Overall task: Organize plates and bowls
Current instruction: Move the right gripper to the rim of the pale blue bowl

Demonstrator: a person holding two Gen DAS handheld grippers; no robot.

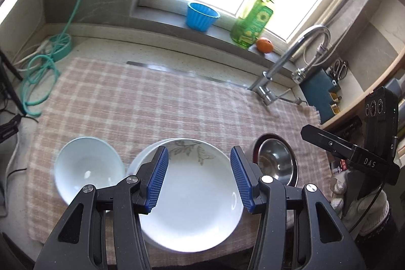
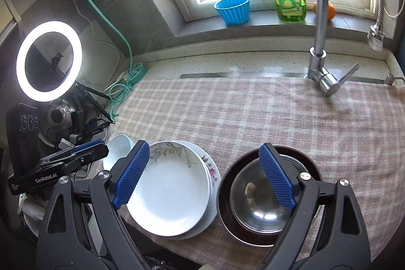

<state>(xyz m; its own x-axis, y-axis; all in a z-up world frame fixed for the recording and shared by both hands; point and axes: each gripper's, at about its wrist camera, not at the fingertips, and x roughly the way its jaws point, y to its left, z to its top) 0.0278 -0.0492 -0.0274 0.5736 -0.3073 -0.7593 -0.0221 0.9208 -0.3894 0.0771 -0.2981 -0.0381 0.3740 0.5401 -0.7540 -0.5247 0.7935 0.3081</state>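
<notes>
here, in the left wrist view, the left gripper (image 1: 199, 177) hangs spread and empty above the leaf-patterned plate (image 1: 195, 196) on the checked cloth (image 1: 141, 98); a white bowl (image 1: 87, 168) sits just left of it, a steel bowl (image 1: 276, 161) just right. in the right wrist view, the right gripper (image 2: 204, 175) stands wide apart, holding nothing, over the plate stack (image 2: 174, 186) and the steel bowl nested in a dark bowl (image 2: 222, 194).

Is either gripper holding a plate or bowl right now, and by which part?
Nothing is held. Left gripper and right gripper are both open above the dishes.
</notes>
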